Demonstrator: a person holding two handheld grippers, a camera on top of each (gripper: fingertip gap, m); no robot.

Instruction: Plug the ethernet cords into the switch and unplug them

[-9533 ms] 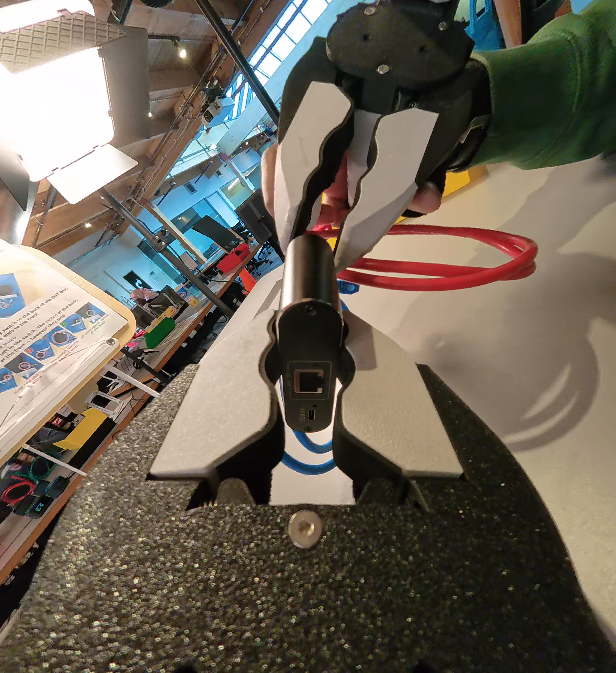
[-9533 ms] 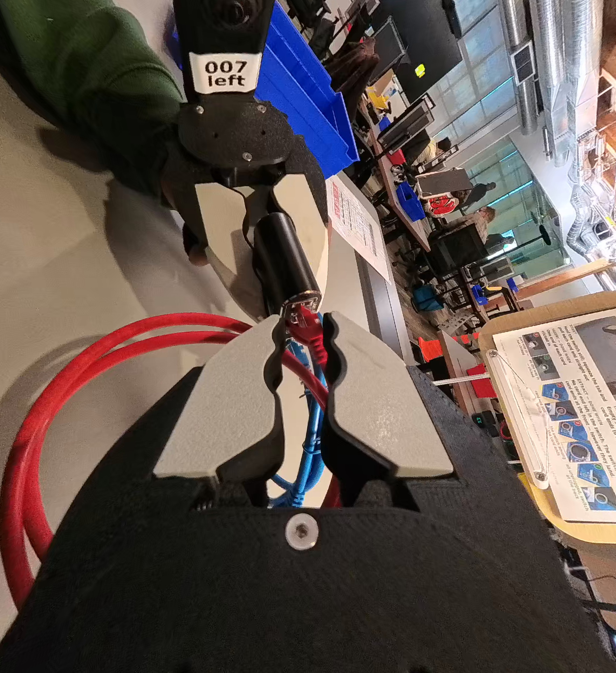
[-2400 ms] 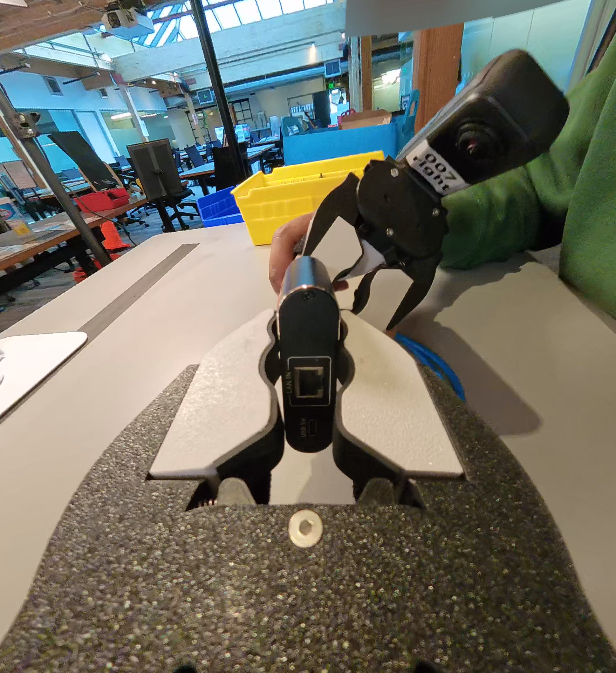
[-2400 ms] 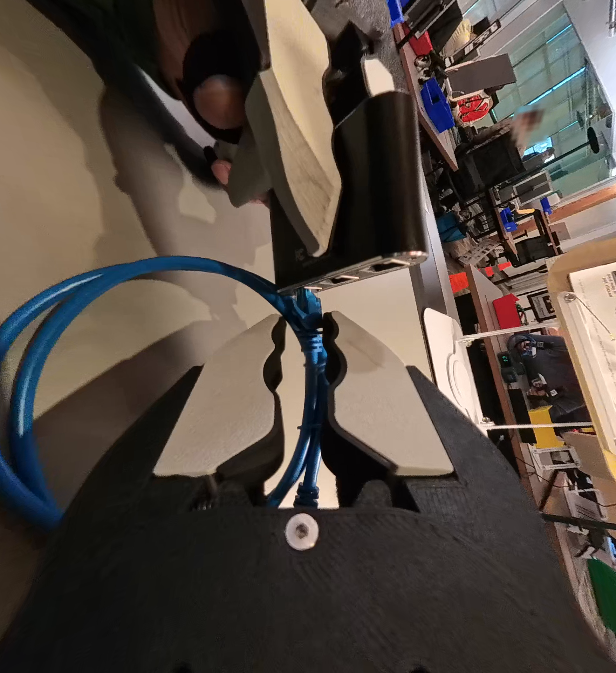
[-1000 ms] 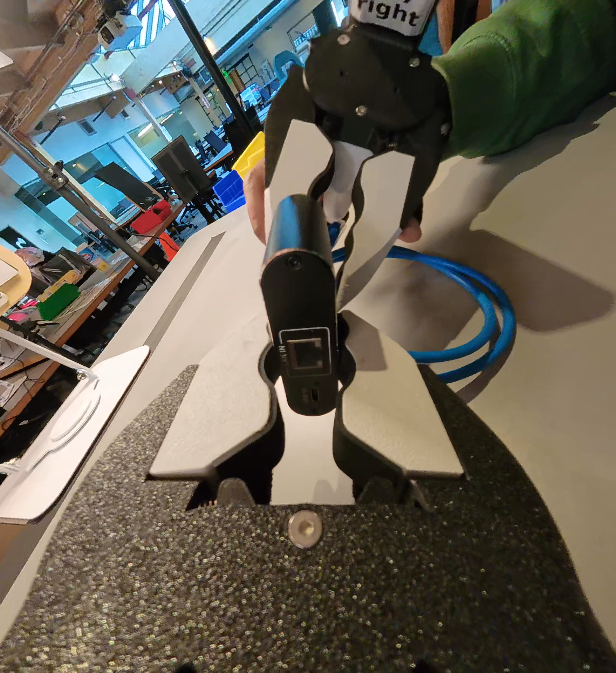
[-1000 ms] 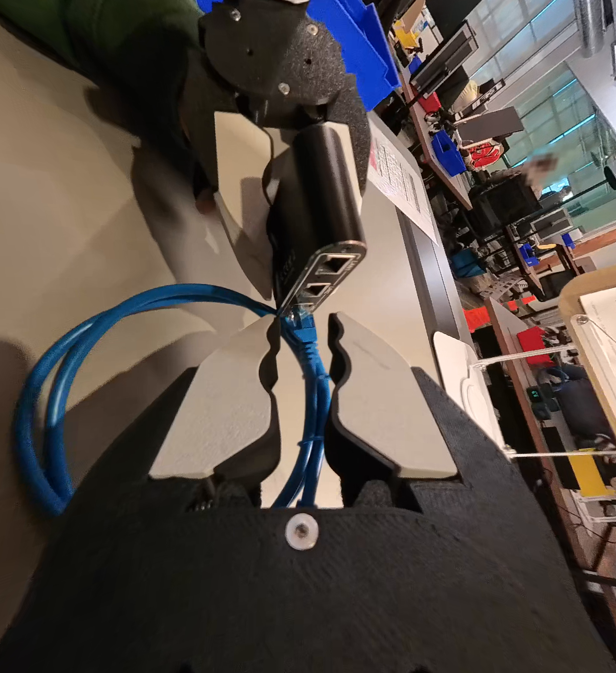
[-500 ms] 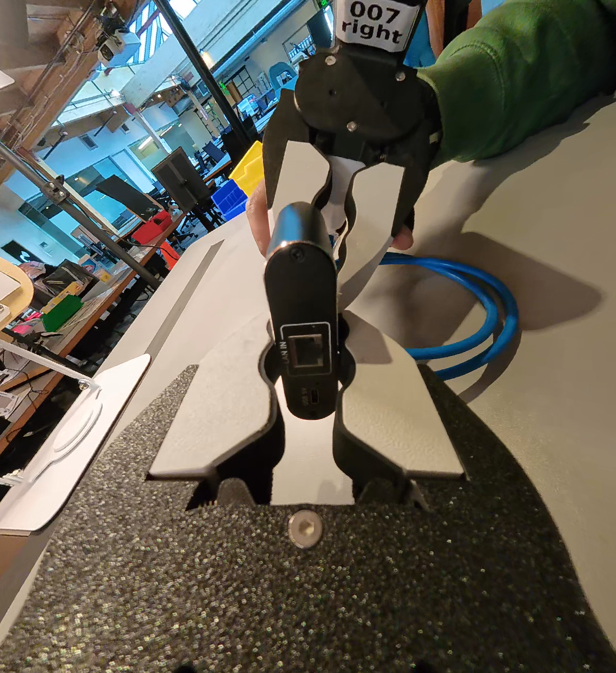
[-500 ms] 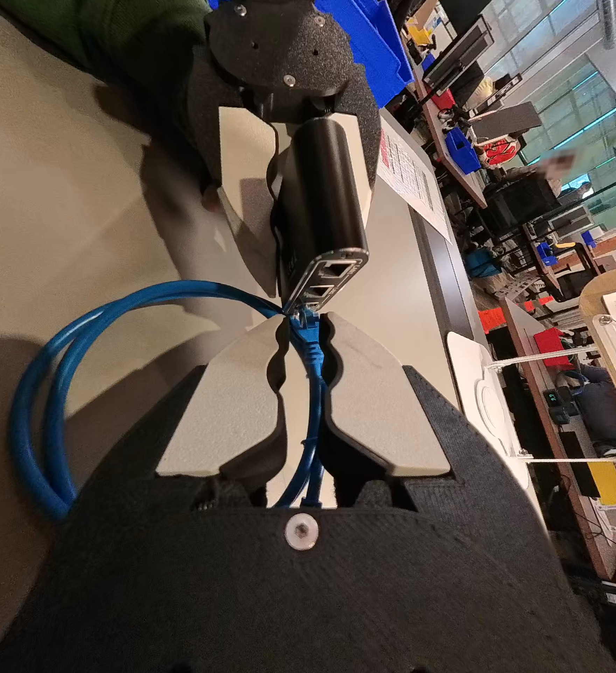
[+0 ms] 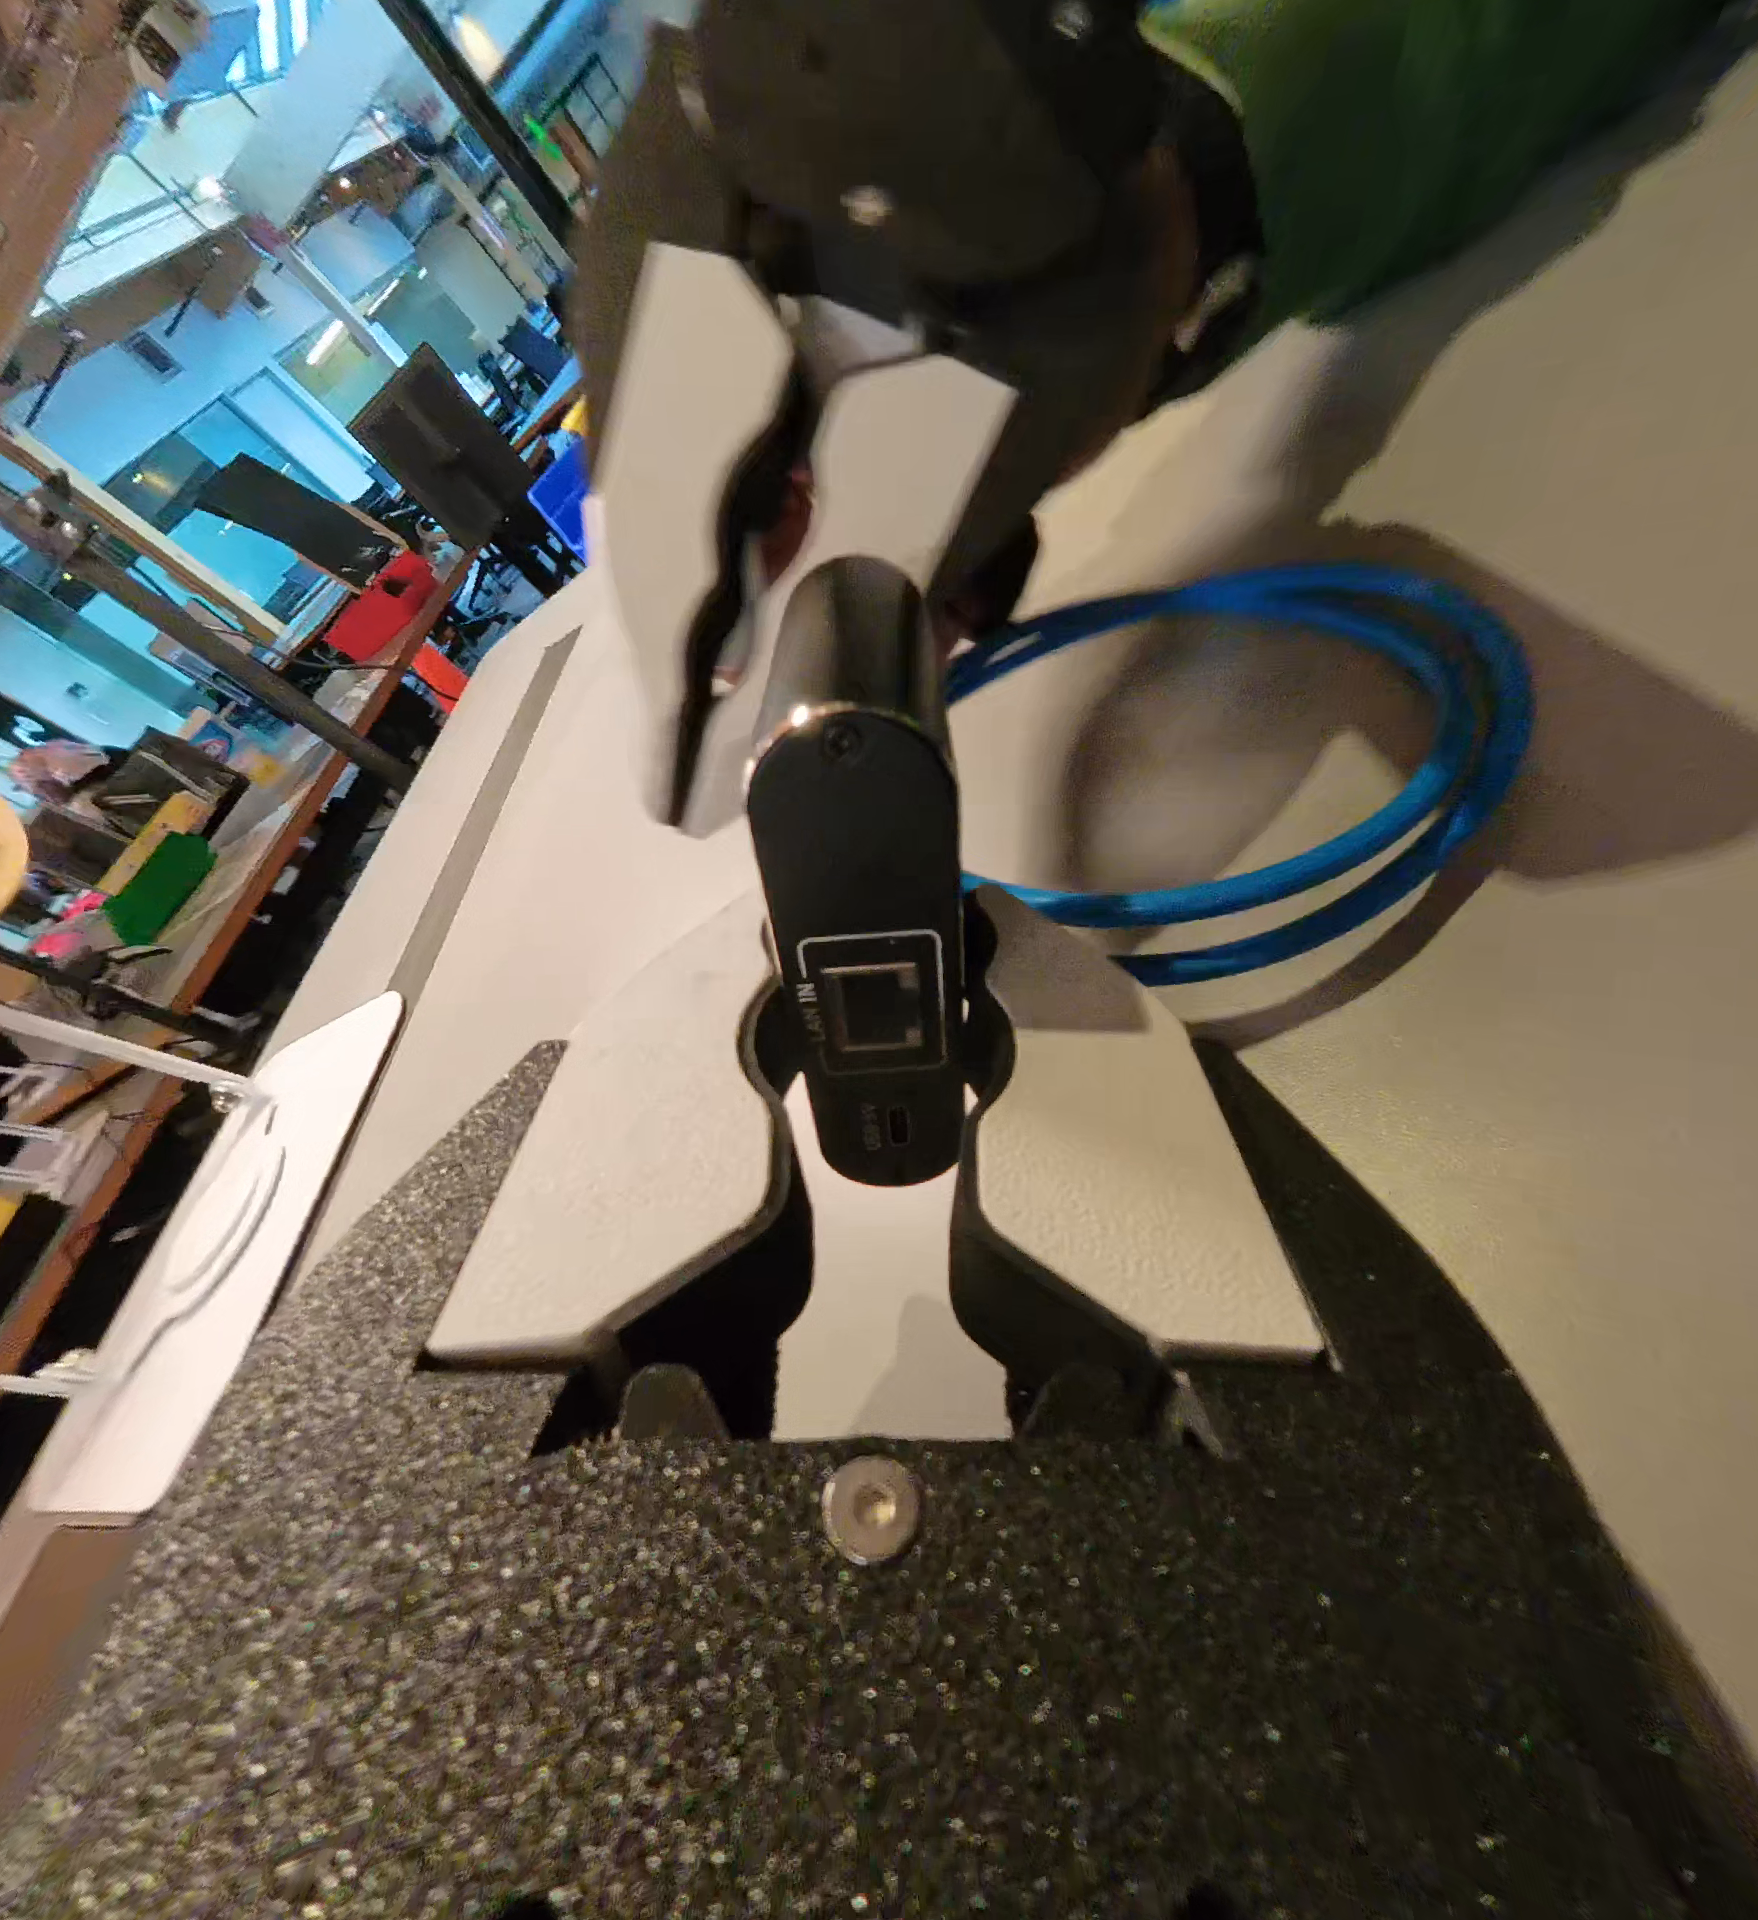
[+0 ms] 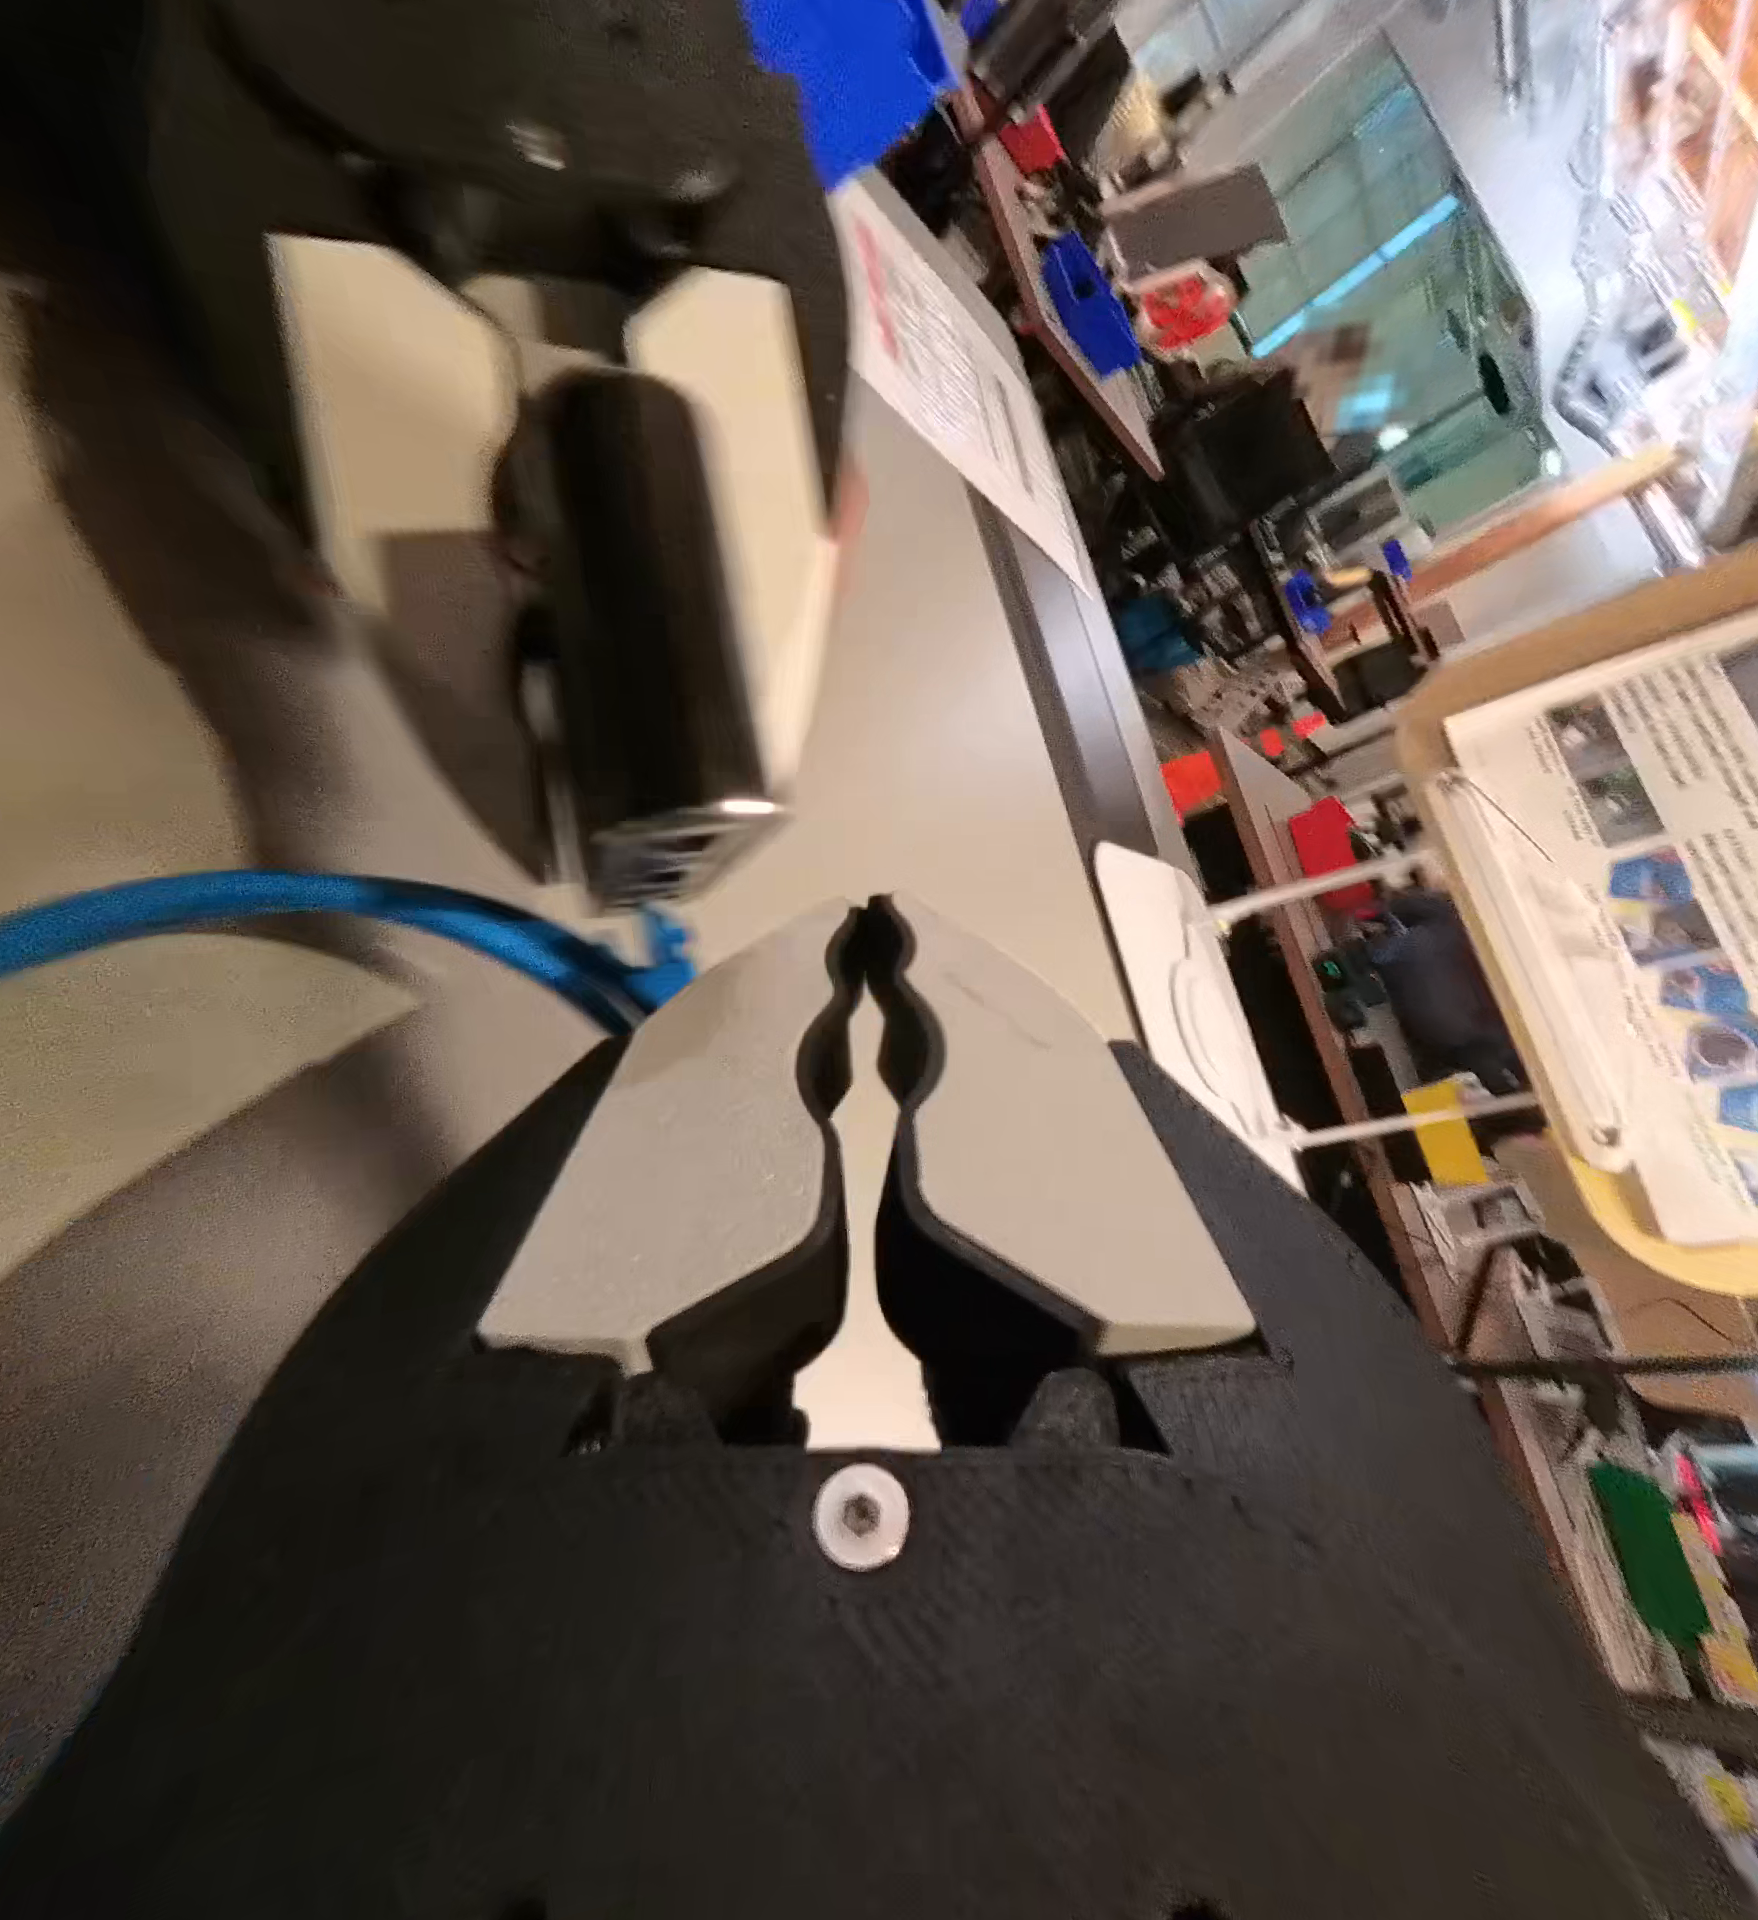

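My left gripper [image 9: 875,935] is shut on the black switch [image 9: 854,831] and holds it above the grey table [image 9: 1581,1039], its single-port end facing the camera. In the right wrist view the switch [image 10: 646,623] points its multi-port end at my right gripper [image 10: 870,920], which is shut and empty just right of that end. The blue ethernet cord [image 10: 231,904] has its plug [image 10: 662,956] right at the switch's ports; blur hides whether it is seated. Its loop [image 9: 1426,748] lies on the table. The right gripper [image 9: 750,623] shows beyond the switch.
A white stand base [image 9: 231,1195] sits near the table's left edge, with an instruction board [image 10: 1685,935] above it. A paper sheet [image 10: 958,395] and a blue bin [image 10: 854,62] lie farther along the table. A green sleeve [image 9: 1426,156] is behind the right gripper.
My right gripper has let go of the blue cord, closed fully and slid to one side of the plug. The plug stays at the switch's end. The left gripper still holds the switch.
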